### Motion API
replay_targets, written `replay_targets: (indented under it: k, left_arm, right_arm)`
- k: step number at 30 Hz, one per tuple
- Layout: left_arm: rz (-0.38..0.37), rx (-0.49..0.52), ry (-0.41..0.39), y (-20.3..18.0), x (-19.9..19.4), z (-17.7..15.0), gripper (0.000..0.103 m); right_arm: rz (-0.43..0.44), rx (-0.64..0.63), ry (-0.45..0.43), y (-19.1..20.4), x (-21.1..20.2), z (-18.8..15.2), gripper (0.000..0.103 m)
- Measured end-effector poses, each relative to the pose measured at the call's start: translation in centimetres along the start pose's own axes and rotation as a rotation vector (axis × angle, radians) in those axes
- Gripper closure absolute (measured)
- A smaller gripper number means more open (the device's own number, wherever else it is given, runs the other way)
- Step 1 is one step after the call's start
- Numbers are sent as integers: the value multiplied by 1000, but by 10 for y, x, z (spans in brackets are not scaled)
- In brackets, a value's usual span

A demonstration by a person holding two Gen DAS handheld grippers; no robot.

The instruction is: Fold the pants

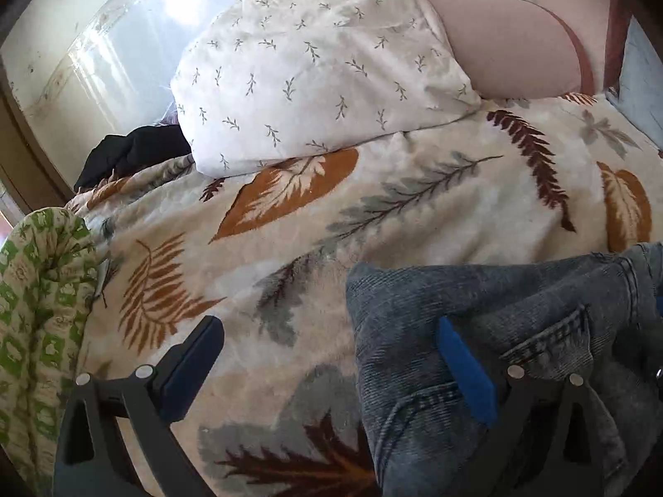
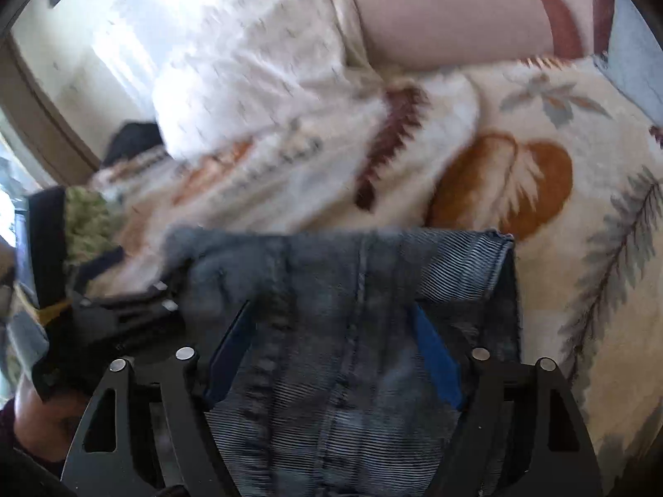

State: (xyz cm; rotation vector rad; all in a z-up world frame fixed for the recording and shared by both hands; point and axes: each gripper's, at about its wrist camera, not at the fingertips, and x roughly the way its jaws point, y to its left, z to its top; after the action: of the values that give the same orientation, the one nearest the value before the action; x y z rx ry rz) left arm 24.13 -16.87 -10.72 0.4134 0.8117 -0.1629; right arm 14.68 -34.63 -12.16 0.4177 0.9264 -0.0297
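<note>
The jeans (image 2: pixel 352 331), thick, limp and fairly heavy denim lying on the leaf-print blanket (image 1: pixel 373 215), sit between the spread fingers of the right gripper (image 2: pixel 331 352) and beside the wide-open, empty left gripper (image 1: pixel 327 356), and look best pinched at a stiff seam or hem.

Motion blur smears the pillow (image 2: pixel 257 62); jeans (image 2: pixel 344 331) run off the bottom edge.
</note>
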Motion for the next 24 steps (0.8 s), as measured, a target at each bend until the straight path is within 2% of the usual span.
replay_targets:
  k: [1, 6, 9, 13, 17, 22, 24]
  left_arm:
    - [4, -3, -2, -1, 2, -1, 0]
    - [-3, -45, -17, 5, -1, 1, 0]
    - [31, -61, -46, 11, -22, -2, 0]
    - [16, -130, -103, 24, -63, -8, 0]
    - [12, -162, -177, 31, -106, -15, 0]
    - [-4, -156, -201, 28, -135, -26, 0]
    - [-12, -155, -200, 26, -140, -32, 0]
  right_arm:
    - [-21, -3, 12, -3, 6, -3, 18]
    - [-33, -18, 19, -3, 7, -6, 18]
    - [-29, -22, 16, -1, -4, -7, 18]
    - [-10, -18, -22, 4, -30, -12, 18]
    - [19, -66, -55, 16, -54, -26, 18]
    - [69, -71, -66, 24, -70, -43, 18]
    - [53, -90, -53, 27, -69, -49, 18]
